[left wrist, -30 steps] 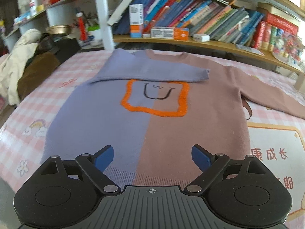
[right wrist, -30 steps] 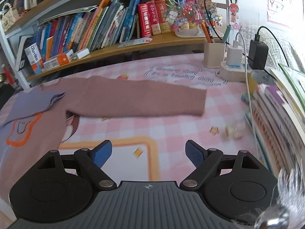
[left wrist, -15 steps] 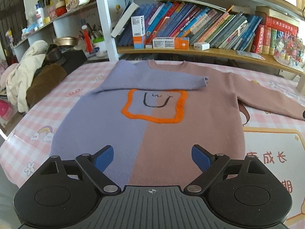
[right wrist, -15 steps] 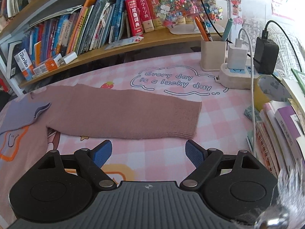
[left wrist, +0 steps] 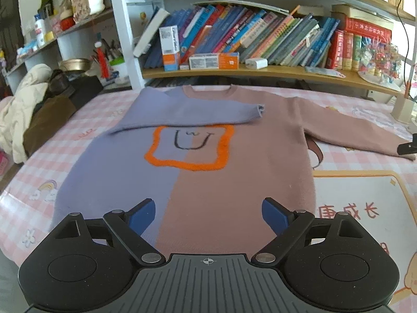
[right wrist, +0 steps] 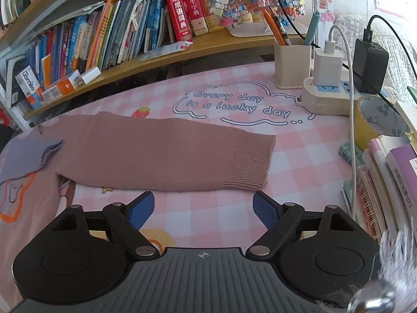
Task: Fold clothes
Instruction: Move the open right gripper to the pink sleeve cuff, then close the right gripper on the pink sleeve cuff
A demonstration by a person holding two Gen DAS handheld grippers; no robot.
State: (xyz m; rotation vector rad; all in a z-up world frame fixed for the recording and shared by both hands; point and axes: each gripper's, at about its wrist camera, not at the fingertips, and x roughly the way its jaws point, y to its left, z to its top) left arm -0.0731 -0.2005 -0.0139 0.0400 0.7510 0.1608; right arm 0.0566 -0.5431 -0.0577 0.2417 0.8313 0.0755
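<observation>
A half purple, half brown sweater [left wrist: 198, 182] lies flat on the pink checked tablecloth, with an orange square and a face on its chest. Its purple sleeve [left wrist: 192, 114] is folded across the chest. The brown sleeve [right wrist: 161, 154] stretches out to the right, its ribbed cuff [right wrist: 247, 161] flat on the cloth. My left gripper [left wrist: 207, 215] is open just above the sweater's hem. My right gripper [right wrist: 202, 210] is open a little short of the brown sleeve, near the cuff. In the left wrist view the right gripper's tip [left wrist: 408, 147] shows by the cuff.
A bookshelf [left wrist: 247, 70] with several books runs along the table's far side. A pen holder [right wrist: 292, 65], power strip [right wrist: 328, 96] with chargers and a cable, tape roll [right wrist: 378, 120] and stacked books [right wrist: 385, 182] crowd the right. Jackets [left wrist: 23, 114] lie at the left.
Both grippers have moved forward and lower. The right one has closed in on the brown sleeve's cuff. The left one has tilted so more of the shelf shows. The sweater lies as before.
</observation>
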